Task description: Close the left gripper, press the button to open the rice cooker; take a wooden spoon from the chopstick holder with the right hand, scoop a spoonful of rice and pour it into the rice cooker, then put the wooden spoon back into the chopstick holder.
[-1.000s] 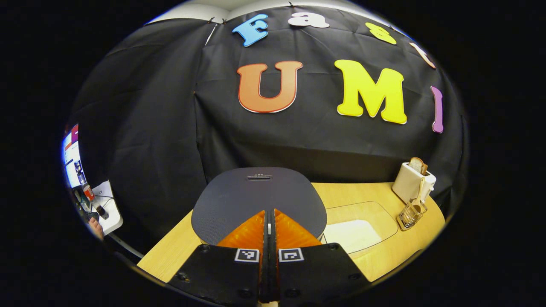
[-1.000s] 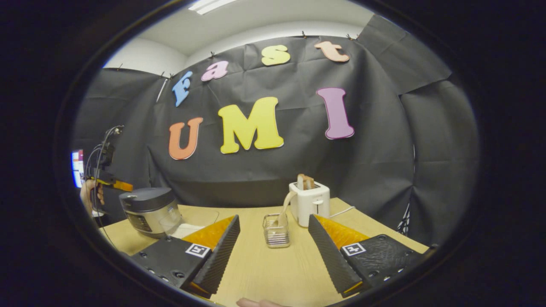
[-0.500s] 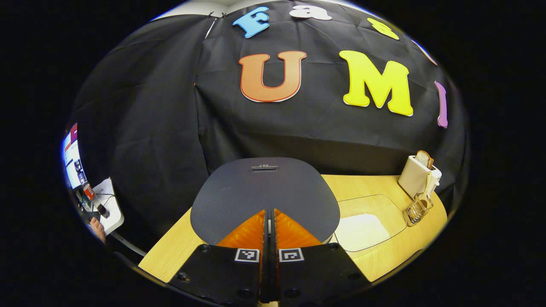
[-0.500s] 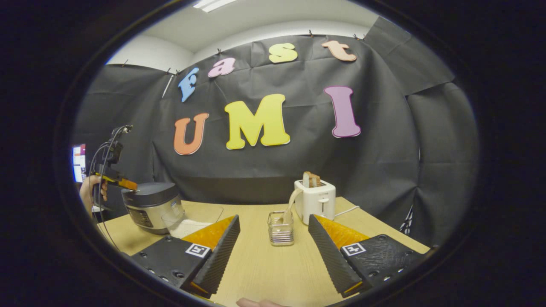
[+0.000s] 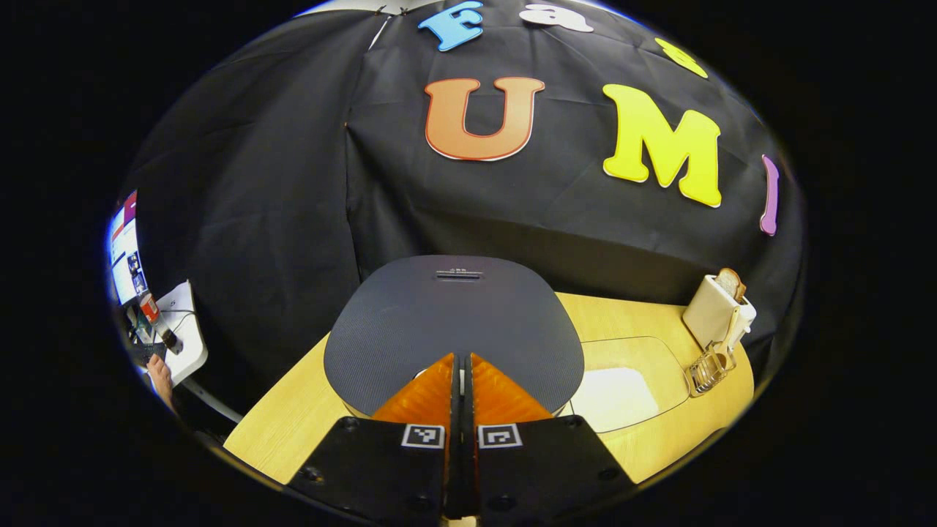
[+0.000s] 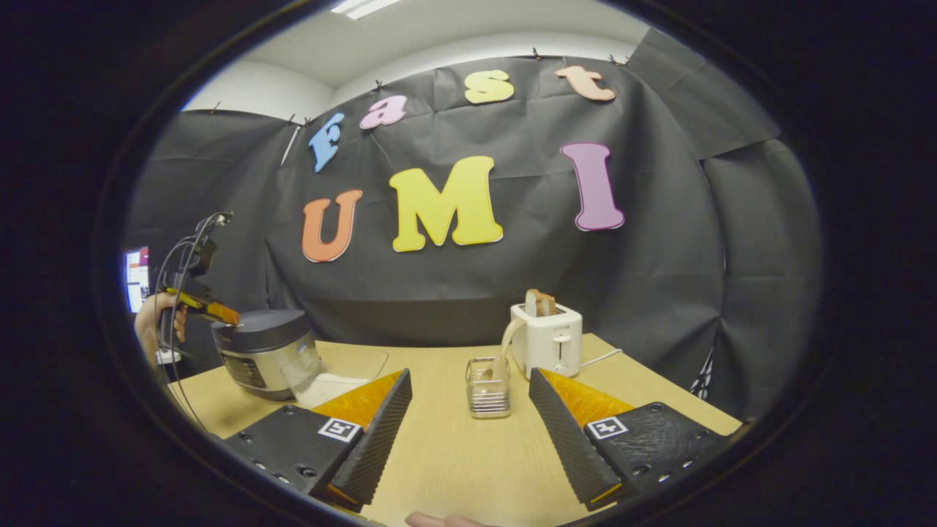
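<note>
While its two fingers are pressed together with nothing between them, the left hand-held gripper [image 5: 461, 356] sits at the near edge of the rice cooker [image 5: 454, 326], whose dark lid is down; whether the fingertips touch the lid cannot be told. In the right gripper view, going left to right, a hand [image 6: 150, 326] holds the left hand-held gripper at the top of the rice cooker, which stands on the wooden counter [image 6: 454, 454]. Just beside it lies a clear tray of rice [image 6: 333, 373]. Farther right stands the chopstick holder [image 6: 488, 388] with the wooden spoon [image 6: 502, 345] leaning in it, then a white toaster [image 6: 550, 340]. The right hand-held gripper [image 6: 471, 377] is spread wide and empty.
</note>
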The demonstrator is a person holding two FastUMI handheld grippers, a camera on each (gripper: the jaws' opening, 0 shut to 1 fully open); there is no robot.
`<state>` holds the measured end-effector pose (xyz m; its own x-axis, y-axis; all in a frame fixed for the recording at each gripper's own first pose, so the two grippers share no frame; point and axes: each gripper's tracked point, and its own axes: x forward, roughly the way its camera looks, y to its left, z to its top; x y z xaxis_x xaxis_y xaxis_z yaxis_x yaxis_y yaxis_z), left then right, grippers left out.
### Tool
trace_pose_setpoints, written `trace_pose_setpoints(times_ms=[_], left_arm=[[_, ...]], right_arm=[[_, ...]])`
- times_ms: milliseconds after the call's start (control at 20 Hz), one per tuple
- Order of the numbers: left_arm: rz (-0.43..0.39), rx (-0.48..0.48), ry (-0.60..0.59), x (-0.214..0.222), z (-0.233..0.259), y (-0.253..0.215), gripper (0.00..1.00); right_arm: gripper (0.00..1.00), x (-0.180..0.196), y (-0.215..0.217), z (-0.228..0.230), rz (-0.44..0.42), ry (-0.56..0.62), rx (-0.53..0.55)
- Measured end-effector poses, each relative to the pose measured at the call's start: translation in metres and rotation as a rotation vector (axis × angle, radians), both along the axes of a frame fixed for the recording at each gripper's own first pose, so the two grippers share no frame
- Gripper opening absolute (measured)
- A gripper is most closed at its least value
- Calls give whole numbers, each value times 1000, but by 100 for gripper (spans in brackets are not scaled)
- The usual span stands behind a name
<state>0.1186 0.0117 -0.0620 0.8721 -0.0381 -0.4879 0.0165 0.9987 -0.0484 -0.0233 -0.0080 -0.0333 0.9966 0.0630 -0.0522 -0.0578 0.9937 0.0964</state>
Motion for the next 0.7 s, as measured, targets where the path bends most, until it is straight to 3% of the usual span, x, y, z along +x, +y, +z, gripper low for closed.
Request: trace_pose_setpoints(times_ms=[50, 100, 200, 250, 300, 400, 550, 600, 700], left_arm=[[12, 13, -16, 0, 0, 1, 3], [20, 30, -7, -4, -3, 0, 3], [19, 40, -21, -6, -3, -1, 3], [18, 23, -27, -4, -1, -1, 3], [18, 6, -22, -7, -2, -2, 3], [14, -10, -27, -6, 0, -2, 3], [2, -46, -66, -5, 15, -3, 3], [-3, -62, -110, -2, 24, -3, 3], [-18, -101, -233, 0, 56, -2, 3]], right_arm=[[92, -1, 0, 1, -1, 1, 0], [96, -3, 2, 1, 2, 0, 0], [92, -5, 4, 5, 8, -10, -4], [96, -7, 5, 7, 12, -16, -5], [92, -9, 7, 7, 15, -20, -6], [96, -10, 10, 9, 23, -22, -10], [92, -12, 10, 12, 16, -18, -15], [96, -12, 11, 12, 12, -17, -14], [92, -16, 12, 16, 8, -19, -17]])
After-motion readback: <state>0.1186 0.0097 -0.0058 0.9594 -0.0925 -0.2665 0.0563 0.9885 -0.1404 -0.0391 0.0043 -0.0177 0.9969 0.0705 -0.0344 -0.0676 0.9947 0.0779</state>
